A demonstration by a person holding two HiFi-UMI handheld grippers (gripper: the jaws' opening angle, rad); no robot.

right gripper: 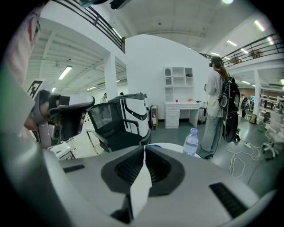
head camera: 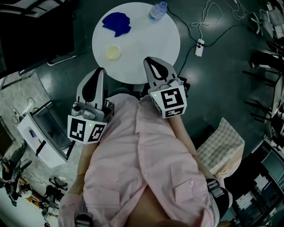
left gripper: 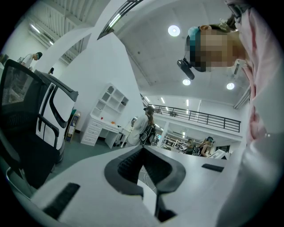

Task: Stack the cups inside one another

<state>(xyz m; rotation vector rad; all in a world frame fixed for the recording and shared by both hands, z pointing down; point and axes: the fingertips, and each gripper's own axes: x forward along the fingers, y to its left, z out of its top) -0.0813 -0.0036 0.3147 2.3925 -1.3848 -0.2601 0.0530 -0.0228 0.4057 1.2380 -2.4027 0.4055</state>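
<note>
The left gripper (left gripper: 143, 150) has its jaws pressed together with nothing between them, and the right gripper (right gripper: 144, 150) likewise has its jaws closed tip to tip on nothing. In the head view, the left gripper's tips sit at the near-left edge of the round white table (head camera: 155, 48), while the right gripper's tips reach just over its near edge. A pale yellow cup (head camera: 113, 52) stands upright on the table's left half, apart from both grippers. A crumpled-looking blue thing (head camera: 116, 23) lies toward the table's far side; whether it is a cup I cannot tell. A water bottle (head camera: 157, 10) stands at the table's far edge.
</note>
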